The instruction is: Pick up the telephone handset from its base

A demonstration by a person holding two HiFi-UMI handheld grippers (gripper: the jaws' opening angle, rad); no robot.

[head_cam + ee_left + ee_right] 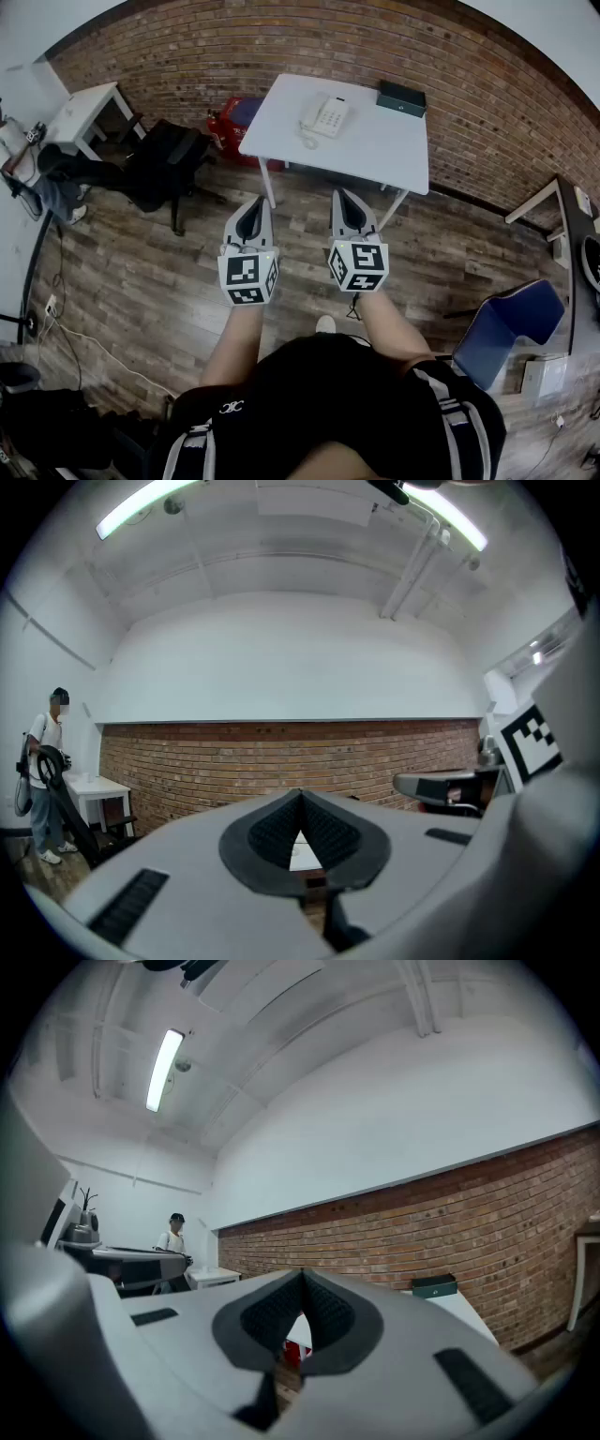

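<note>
While the white table (375,155) stands by the brick wall (234,47), a closed dark-green box (401,97) sits at its far right corner, contents hidden. The white phone (326,118) lies left of the box, its handset (310,114) seated along the phone's left side. The left gripper (251,208) and right gripper (349,199) hang well short of the table, jaws together on nothing.

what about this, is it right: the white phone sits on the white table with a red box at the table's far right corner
Not quite. The box at the far right corner of the white table is dark green, not red, as the head view shows. The rest holds: the white phone does sit on that table.
</note>
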